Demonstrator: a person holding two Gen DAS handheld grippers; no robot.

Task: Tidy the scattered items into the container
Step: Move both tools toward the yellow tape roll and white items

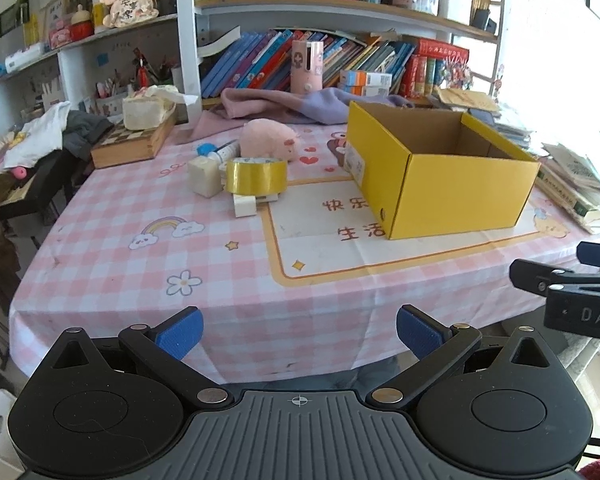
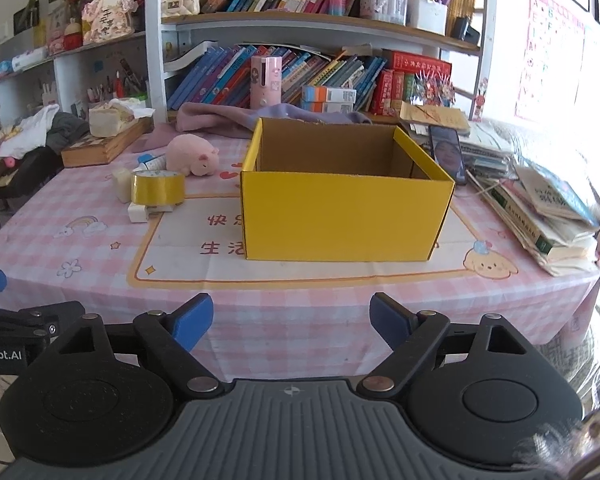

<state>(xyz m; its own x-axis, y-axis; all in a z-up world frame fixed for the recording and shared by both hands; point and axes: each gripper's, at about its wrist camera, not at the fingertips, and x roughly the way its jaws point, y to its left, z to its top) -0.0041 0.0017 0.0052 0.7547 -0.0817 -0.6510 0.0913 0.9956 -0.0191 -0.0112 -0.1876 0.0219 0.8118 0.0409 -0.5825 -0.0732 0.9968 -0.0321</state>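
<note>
An open yellow cardboard box (image 1: 440,176) (image 2: 344,216) stands on the pink checked tablecloth, empty as far as I see. Left of it lie a gold tape roll (image 1: 256,176) (image 2: 157,188), a pink plush pig (image 1: 270,138) (image 2: 192,156), a cream cube (image 1: 205,176) (image 2: 123,184), a small white block (image 1: 245,205) (image 2: 137,213) and a blue-capped tube (image 1: 220,151) (image 2: 150,160). My left gripper (image 1: 298,334) is open and empty at the table's front edge. My right gripper (image 2: 291,322) is open and empty in front of the box.
A wooden chess box (image 1: 134,142) with a tissue pack sits at the back left. Pink and purple cloth (image 1: 284,104) lies behind the items. Stacked books (image 2: 548,216) and a phone (image 2: 448,154) lie right of the box. Bookshelves stand behind the table.
</note>
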